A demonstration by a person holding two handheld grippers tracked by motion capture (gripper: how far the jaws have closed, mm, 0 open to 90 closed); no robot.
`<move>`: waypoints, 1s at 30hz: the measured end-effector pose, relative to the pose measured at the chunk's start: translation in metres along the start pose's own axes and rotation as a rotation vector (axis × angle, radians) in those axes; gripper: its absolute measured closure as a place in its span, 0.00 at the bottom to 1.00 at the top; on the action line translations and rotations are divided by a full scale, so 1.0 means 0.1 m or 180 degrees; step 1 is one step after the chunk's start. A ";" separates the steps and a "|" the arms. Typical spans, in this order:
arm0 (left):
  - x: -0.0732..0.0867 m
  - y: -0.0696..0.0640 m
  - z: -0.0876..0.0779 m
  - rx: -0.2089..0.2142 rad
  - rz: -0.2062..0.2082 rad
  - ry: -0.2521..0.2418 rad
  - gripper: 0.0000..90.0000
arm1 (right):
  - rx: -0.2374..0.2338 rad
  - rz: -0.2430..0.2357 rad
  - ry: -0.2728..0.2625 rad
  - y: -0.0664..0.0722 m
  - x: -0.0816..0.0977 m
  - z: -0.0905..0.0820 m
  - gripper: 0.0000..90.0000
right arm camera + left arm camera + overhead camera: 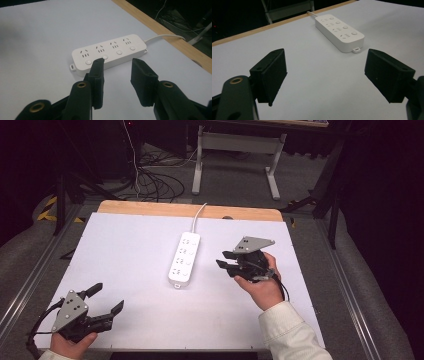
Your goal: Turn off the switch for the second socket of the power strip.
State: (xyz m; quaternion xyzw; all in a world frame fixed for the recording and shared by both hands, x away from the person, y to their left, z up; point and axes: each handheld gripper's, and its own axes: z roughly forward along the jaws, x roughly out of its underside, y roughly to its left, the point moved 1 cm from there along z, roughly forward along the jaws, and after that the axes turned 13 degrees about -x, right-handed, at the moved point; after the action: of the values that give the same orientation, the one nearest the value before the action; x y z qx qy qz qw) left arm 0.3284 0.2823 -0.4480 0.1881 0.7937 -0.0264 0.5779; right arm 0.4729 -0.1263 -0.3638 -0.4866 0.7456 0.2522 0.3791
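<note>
Power strip (pixel 184 258) sits just left of the half-open, empty right claw (pixel 225 261), long axis running away from us; left claw (pixel 105 299) wide open, farther off.

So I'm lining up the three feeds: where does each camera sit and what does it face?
High view: above the near side, looking down on the table; both hands, left tool, right tool.
Left gripper view: on the left tool, facing the strip.
Right gripper view: on the right tool, facing the strip.
All share the strip.

A lab: dark curtains (pixel 380 195), floor cables (pixel 155 182), white worktable (pixel 130 250).
</note>
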 end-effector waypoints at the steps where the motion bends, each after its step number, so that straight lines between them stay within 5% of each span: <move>1: 0.00 0.00 0.00 -0.0006 0.0012 0.0001 0.20 | -0.0005 -0.0004 -0.0006 -0.01 -0.03 0.02 0.71; 15: 0.00 0.01 0.01 -0.0025 0.0021 0.0037 0.21 | -0.0126 0.0099 0.0042 -0.23 -0.21 0.33 0.82; 19: 0.01 0.00 0.01 -0.0032 0.0031 0.0043 0.21 | -0.0257 0.0217 0.0084 -0.29 -0.20 0.39 0.97; 22: 0.01 0.00 0.02 -0.0078 0.0031 0.0069 0.21 | -0.0365 0.0310 0.0048 -0.32 -0.18 0.43 1.00; 30: 0.04 0.02 -0.04 -0.0143 0.0015 0.0083 0.21 | -0.0242 0.0175 -0.0092 -0.39 -0.21 0.61 1.00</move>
State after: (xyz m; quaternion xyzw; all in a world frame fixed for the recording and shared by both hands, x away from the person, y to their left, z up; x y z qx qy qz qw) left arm 0.3249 0.2859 -0.4498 0.1773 0.8011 -0.0048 0.5716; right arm 0.5333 -0.0852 -0.3833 -0.4763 0.7430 0.2976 0.3640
